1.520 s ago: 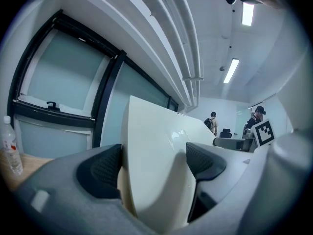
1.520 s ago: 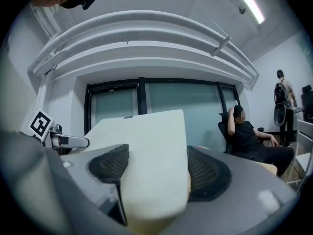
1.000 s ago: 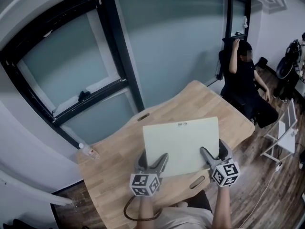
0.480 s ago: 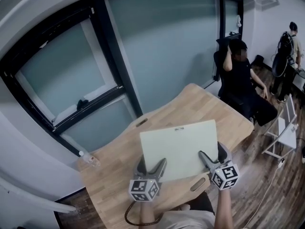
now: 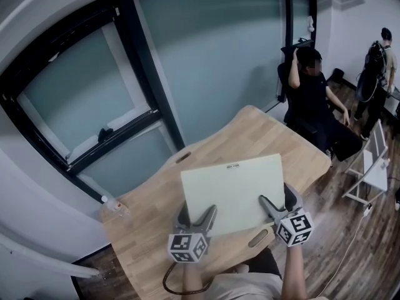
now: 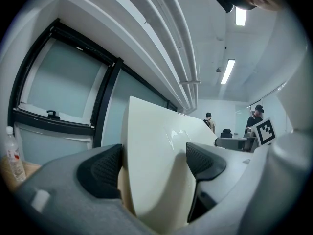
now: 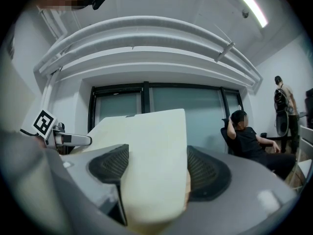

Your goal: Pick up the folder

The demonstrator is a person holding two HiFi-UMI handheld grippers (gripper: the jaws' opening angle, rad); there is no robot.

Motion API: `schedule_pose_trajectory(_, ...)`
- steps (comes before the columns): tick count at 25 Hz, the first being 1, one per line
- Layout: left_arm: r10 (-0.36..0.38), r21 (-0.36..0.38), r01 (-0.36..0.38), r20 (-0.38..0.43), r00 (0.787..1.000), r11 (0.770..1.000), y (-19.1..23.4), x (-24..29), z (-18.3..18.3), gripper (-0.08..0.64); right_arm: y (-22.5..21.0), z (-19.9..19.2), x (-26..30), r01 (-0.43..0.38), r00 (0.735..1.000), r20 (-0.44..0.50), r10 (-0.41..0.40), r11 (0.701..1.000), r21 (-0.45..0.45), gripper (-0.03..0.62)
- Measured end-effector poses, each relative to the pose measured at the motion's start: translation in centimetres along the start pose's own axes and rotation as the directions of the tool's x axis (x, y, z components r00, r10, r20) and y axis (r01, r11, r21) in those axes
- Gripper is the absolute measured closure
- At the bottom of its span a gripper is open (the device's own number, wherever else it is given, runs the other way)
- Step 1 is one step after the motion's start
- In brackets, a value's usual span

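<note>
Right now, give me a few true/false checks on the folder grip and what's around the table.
1. The left gripper is shut on the folder. True.
2. The right gripper is open and empty. False: it is shut on the folder too.
3. A bottle is at the left end of the table. True.
4. The folder is bright red. False: it is a pale cream colour.
5. Nobody is beyond the table. False: a person sits in a chair there.
</note>
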State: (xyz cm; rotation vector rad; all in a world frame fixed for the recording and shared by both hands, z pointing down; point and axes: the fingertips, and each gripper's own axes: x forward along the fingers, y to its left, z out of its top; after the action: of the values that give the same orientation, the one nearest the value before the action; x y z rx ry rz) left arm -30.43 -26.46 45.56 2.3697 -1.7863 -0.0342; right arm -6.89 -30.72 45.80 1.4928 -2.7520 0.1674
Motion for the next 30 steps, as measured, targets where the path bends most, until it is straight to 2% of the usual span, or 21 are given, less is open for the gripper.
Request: schedule_pose_trajectory(30, 0.011, 0.007, -0.011, 0.000, 1.000, 1.000, 0.13, 0.73, 0.05, 0.156, -0.43, 0.29, 0.66, -0.013, 1.000, 0.002, 0.013, 0.999, -0.037, 0.227)
